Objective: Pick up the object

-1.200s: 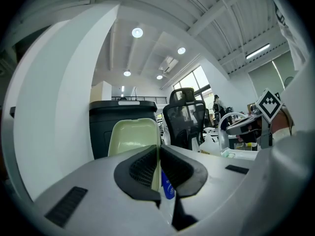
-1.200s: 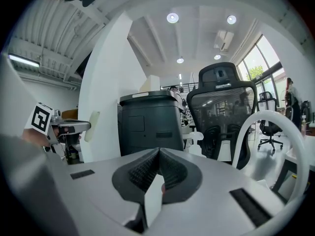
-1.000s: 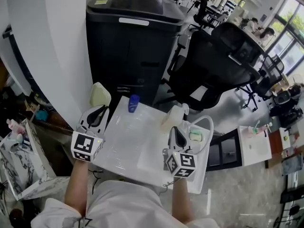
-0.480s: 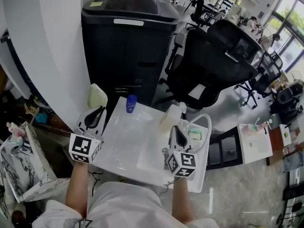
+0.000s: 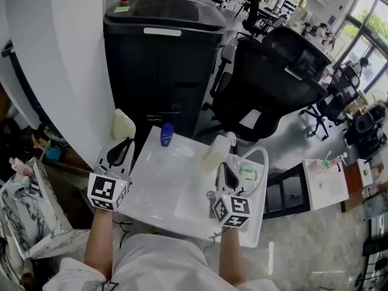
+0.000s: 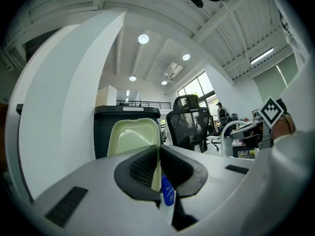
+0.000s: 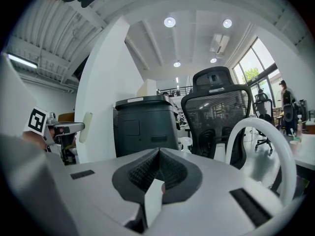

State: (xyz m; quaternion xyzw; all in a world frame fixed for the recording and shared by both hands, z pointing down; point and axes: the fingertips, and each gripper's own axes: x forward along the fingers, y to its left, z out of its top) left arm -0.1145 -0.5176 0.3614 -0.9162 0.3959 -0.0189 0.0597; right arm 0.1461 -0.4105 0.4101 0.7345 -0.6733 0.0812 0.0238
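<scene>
My left gripper (image 5: 125, 141) hangs just past the white table's (image 5: 160, 183) left edge. It is shut on the rim of a pale green plastic box (image 5: 122, 125), which stands upright above the jaws. In the left gripper view the box (image 6: 132, 136) fills the space behind the shut jaws (image 6: 158, 154). A small blue bottle (image 5: 167, 134) stands at the table's far edge and shows below the jaws (image 6: 168, 191). My right gripper (image 5: 224, 164) rests over the table's right side, shut, with nothing between its fingers (image 7: 158, 156). A white bottle (image 5: 217, 151) stands just beyond it.
A white basket (image 5: 265, 156) with a hoop handle sits at the table's right, with a pale green item (image 5: 250, 173) inside. A black cabinet (image 5: 163, 53) and a black office chair (image 5: 273, 83) stand behind the table. Cluttered boxes (image 5: 24, 205) lie on the left.
The left gripper and the green box have drifted slightly left and down in the view. The right gripper has stayed where it was.
</scene>
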